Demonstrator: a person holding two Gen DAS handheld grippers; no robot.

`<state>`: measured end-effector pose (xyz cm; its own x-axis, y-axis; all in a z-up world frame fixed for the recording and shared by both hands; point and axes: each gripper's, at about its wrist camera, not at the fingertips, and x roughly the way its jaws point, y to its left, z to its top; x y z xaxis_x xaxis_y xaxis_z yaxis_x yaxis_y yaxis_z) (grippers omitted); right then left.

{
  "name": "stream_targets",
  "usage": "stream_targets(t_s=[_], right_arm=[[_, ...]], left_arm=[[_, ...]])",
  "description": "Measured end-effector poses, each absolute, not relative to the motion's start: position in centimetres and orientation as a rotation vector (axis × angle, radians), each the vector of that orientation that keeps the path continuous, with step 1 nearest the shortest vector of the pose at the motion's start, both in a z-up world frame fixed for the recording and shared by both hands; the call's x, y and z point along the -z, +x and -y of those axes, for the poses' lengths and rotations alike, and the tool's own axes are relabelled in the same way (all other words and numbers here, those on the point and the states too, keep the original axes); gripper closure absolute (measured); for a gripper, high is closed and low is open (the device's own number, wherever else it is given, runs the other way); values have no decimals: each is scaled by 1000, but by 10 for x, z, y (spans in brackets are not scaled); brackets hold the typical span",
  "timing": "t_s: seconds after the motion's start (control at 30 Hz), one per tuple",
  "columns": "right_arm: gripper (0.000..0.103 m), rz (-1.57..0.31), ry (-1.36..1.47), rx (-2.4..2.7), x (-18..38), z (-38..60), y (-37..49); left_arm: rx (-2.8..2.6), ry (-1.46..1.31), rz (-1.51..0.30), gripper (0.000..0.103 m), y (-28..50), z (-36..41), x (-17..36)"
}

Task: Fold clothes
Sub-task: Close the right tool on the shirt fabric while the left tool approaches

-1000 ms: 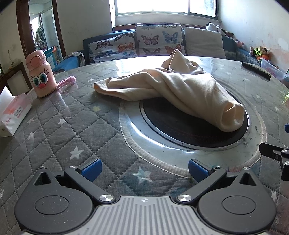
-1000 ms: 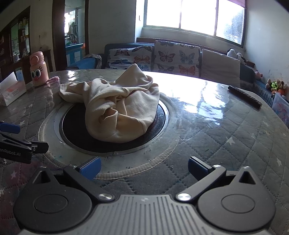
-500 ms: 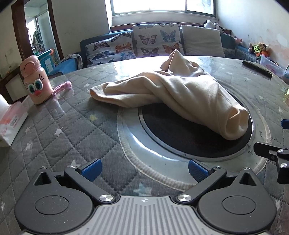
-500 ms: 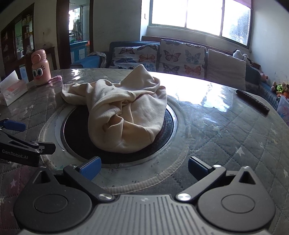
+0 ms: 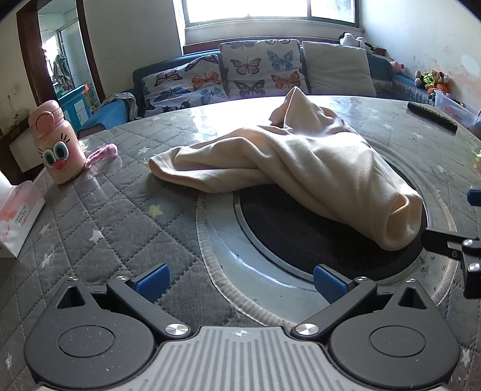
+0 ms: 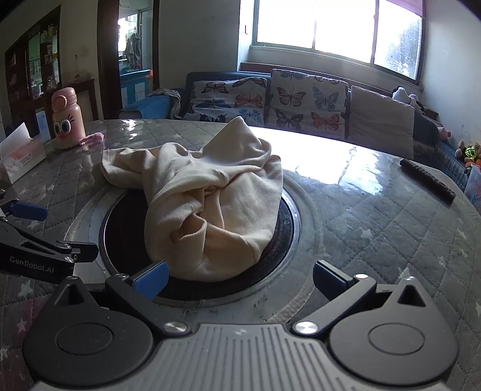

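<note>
The left gripper (image 5: 239, 284) sits low at the bottom of its frame, fingers spread wide and empty, level over the quilted table cover (image 5: 120, 216). The right gripper (image 6: 237, 278) is posed likewise, fingers released and grasping nothing, its left blue pad (image 6: 150, 278) just in front of the cloth's near edge. The cream garment (image 6: 210, 204) lies crumpled in the middle of the frame, partly over the round black plate (image 6: 120, 228) set into the table, one end trailing toward the left. At the left stand a pink bottle (image 5: 57, 144) and a tissue box (image 5: 18, 216). A dark remote (image 6: 428, 180) lies at right. A sofa with butterfly cushions (image 6: 306, 102) and a bright window (image 6: 336, 27) fill the top.
</note>
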<state>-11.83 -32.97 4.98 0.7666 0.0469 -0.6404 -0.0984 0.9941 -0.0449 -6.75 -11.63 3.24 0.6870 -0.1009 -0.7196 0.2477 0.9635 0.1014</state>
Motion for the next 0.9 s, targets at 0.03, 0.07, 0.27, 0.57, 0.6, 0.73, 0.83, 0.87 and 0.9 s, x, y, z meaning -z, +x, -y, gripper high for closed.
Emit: stream_targets(t_s=[0.03,0.07,0.27,0.57,0.6,0.73,0.83,0.87,0.9], right_arm=[[0,-691,-78,-78,-51,330,-116],[0,-690,-77,-77,-52,331,-114],[0,-689,-55,-82,-59,334,-101],[0,-688,-27,-123,-69,330,-74],[1,-687,-17,-130,-70,330,-68],[7,-686,13,-146,-72,328,-48],[16,-714,56,-157,-71,329,-30],[17,-725,76,-162,-70,330,-25],[22,-736,93,-167,-69,331,-20]], left_arm=[[197,200,-789,0,-67,117,-33],[197,202,-785,0,-66,117,-34],[191,205,-767,0,-59,115,-41],[161,197,-745,0,-49,102,-51],[156,197,-744,0,-47,100,-51],[142,192,-742,0,-43,93,-52],[132,190,-742,0,-39,87,-53],[129,190,-741,0,-38,86,-53],[127,191,-740,0,-37,84,-54]])
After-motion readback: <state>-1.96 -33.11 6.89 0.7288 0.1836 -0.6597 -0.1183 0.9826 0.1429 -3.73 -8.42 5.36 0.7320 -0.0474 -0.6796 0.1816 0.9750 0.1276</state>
